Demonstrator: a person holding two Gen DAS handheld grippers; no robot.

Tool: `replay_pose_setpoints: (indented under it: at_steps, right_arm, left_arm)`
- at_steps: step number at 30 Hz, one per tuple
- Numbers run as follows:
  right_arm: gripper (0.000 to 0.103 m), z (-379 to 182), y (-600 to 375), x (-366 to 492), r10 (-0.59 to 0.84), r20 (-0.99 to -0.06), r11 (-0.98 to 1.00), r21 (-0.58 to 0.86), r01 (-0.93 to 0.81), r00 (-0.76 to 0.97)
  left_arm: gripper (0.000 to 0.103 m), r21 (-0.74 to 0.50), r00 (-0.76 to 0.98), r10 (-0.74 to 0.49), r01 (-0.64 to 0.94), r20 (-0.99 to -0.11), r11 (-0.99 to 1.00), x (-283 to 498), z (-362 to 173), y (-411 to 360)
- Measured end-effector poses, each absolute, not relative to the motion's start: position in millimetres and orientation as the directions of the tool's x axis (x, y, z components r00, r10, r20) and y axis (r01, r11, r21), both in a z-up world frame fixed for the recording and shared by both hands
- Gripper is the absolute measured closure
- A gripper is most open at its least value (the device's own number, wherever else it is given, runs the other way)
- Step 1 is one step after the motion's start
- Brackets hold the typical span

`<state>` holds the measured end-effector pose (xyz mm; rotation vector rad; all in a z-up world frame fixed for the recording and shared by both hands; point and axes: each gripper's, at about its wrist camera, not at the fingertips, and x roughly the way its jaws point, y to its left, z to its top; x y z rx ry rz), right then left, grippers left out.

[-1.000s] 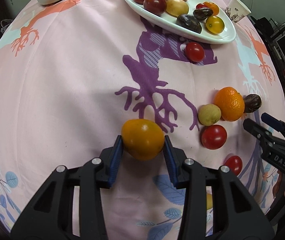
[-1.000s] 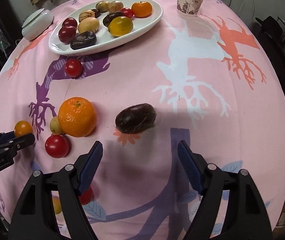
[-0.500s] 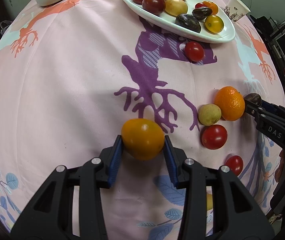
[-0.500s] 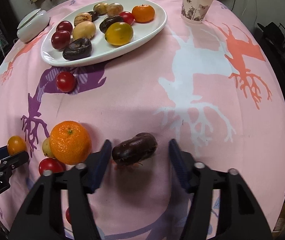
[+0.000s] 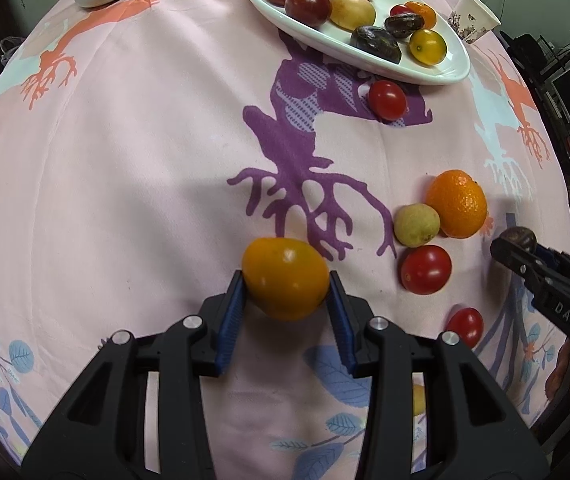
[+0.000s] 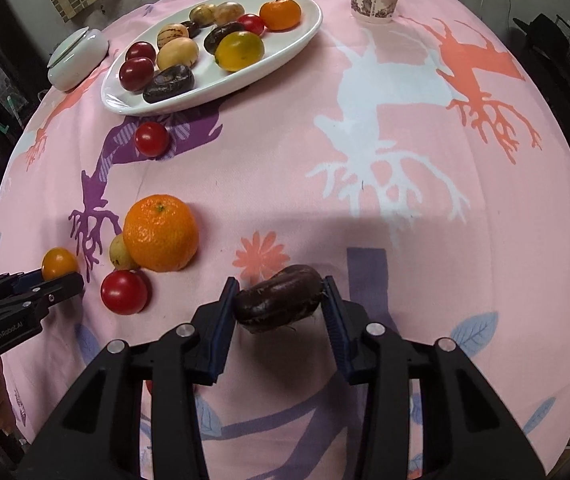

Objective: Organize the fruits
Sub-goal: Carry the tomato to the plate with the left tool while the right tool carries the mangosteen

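Left wrist view: left gripper (image 5: 286,294) clamped on orange-yellow tomato (image 5: 285,282), above pink tablecloth (image 5: 145,160); white oval plate (image 5: 425,70) of fruit far across.

Right wrist view: right gripper (image 6: 279,300), just closed, grasping dark purple fruit (image 6: 278,298); mandarin (image 6: 160,233) to the left.

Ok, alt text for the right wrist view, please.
The right gripper is shut on a dark purple fruit above a pink tablecloth. Beyond lie an orange, loose tomatoes, and a white plate of fruit.
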<state>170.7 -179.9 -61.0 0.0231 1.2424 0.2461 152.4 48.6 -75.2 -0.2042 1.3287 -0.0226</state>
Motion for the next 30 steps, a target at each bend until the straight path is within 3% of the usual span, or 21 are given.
replay_pose_setpoints:
  at_steps: [30]
  right_arm:
    - [0.061, -13.0, -183.0, 169.1, 0.325, -0.873, 0.942, 0.264, -0.208, 0.363]
  left_arm:
    - [0.062, -0.149, 0.319, -0.132, -0.03, -0.939, 0.988, 160.1, -29.0, 37.2]
